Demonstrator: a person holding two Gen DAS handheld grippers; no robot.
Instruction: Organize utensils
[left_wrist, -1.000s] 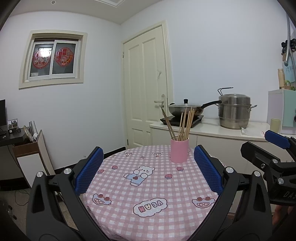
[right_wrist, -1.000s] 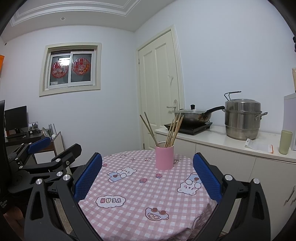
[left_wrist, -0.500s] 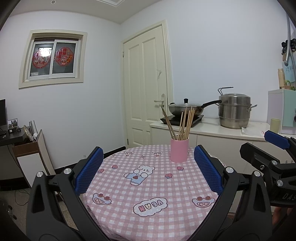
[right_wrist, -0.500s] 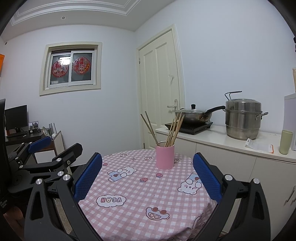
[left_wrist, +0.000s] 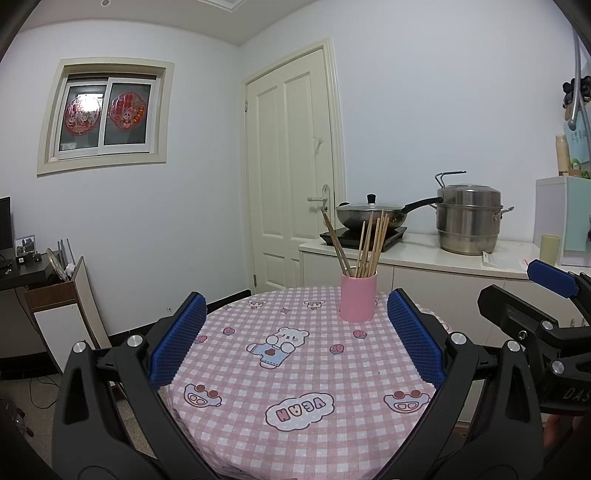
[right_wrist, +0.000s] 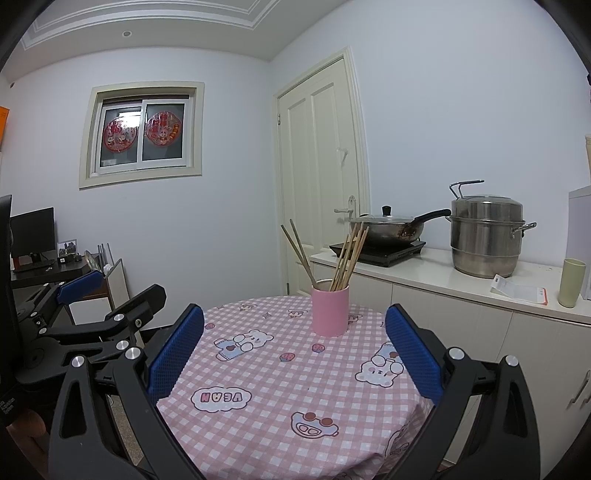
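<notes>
A pink cup (left_wrist: 358, 297) stands upright at the far side of a round table with a pink checked cloth (left_wrist: 295, 373). Several wooden chopsticks (left_wrist: 364, 243) stand in the cup, some leaning left, most leaning right. The cup (right_wrist: 330, 311) and chopsticks (right_wrist: 347, 256) also show in the right wrist view. My left gripper (left_wrist: 295, 339) is open and empty, held back from the cup over the near side of the table. My right gripper (right_wrist: 294, 345) is open and empty, also short of the cup. Each gripper shows at the edge of the other's view.
A white counter (left_wrist: 443, 258) behind the table holds a wok on a hob (left_wrist: 369, 218), a steel steamer pot (left_wrist: 467, 218) and a pale cup (left_wrist: 549, 246). A door (left_wrist: 291, 166) stands behind. A low cabinet (left_wrist: 62, 306) and a desk stand at the left.
Nothing has visibly changed beyond a very slight drift of both views.
</notes>
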